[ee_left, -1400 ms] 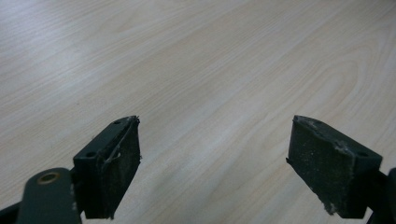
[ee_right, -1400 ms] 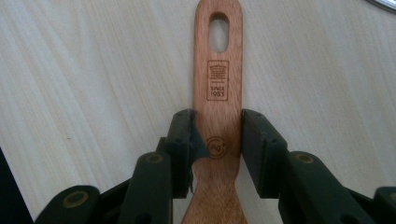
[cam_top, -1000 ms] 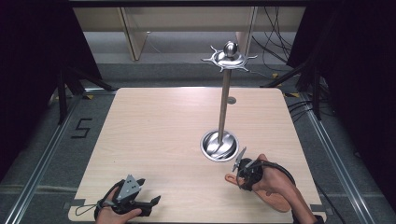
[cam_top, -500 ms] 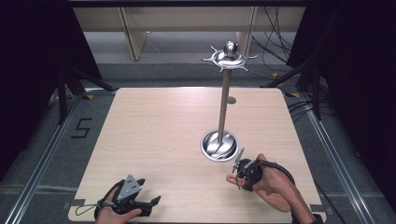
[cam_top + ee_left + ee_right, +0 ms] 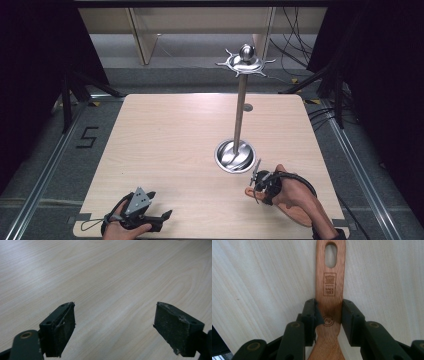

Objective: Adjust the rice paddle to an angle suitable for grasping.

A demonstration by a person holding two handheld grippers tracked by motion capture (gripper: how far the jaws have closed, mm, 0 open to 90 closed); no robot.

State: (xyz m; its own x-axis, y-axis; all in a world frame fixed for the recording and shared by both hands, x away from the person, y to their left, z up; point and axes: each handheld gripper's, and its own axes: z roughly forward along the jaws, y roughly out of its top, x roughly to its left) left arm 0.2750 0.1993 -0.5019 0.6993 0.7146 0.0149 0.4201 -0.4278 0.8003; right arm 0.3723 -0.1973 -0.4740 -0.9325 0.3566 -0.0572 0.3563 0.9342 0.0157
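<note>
Wooden spatula [image 5: 330, 290] clamped by right tool [image 5: 329, 315] mid-handle, hang-hole end free (likely for a hook on the rack [image 5: 239, 112]). Left tool [image 5: 115, 327] wide open, idle on surface [image 5: 170, 145].

Metal stand [image 5: 239, 117] blocks the table's [image 5: 165, 145] right half.

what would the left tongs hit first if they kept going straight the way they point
Probably just the bare wooden table: the left tongs are open and angled down at it, nothing lying between or ahead of them. Depth is hard to judge.
</note>
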